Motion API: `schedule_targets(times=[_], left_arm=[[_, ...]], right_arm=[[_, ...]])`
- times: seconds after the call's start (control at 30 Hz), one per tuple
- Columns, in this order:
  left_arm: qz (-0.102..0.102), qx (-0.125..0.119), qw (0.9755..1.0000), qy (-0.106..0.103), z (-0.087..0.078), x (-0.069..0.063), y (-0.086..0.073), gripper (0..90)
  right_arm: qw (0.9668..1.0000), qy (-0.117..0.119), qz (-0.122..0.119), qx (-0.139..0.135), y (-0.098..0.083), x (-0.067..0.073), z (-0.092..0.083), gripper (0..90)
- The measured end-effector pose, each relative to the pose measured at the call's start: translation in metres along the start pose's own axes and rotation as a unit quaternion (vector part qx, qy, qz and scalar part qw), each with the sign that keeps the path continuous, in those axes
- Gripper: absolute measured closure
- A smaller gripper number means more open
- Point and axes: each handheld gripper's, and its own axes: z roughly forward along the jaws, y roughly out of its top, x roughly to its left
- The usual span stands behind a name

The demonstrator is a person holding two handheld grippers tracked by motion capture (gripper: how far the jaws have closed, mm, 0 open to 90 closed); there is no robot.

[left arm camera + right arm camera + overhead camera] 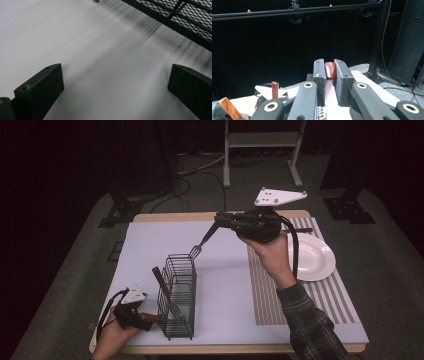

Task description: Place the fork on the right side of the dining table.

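Note:
My right gripper (pixel 220 220) is raised over the back middle of the table, shut on the brown wooden handle of a fork (pixel 197 249). The fork's tines hang down-left, just above the black wire caddy (pixel 180 270). In the right gripper view the reddish handle (pixel 330 71) sits pinched between the jaws of the right gripper (pixel 329 62). A second utensil with a wooden handle (pixel 156 274) leans inside the caddy. My left gripper (pixel 145 317) rests low at the caddy's near left side. In its own view the left gripper (pixel 115 72) is open over bare table, with the caddy's mesh (pixel 190 15) at upper right.
A white plate (pixel 315 257) lies on a striped placemat (pixel 300 295) at the right of the table. A pale mat (pixel 225 285) covers the tabletop. Dark floor, cables and stand legs surround the table.

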Motion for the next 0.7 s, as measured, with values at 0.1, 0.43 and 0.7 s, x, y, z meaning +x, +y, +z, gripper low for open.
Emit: schedule_targets(times=[0.1, 0.43, 0.7], left_arm=[[0.0, 0.0, 1.0, 0.001, 0.0, 0.0, 0.0, 0.0], [0.001, 0.001, 1.0, 0.0, 0.0, 0.0, 0.0, 0.0], [0.001, 0.0, 1.0, 0.001, 0.0, 0.0, 0.0, 0.0]], right_arm=[[1.0, -0.009, 0.003, -0.002, -0.002, -0.003, -0.009, 80.2], [0.9993, -0.035, 0.011, 0.0, -0.014, -0.009, -0.033, 80.2], [0.998, -0.056, 0.03, 0.003, -0.035, -0.015, -0.048, 80.2]])
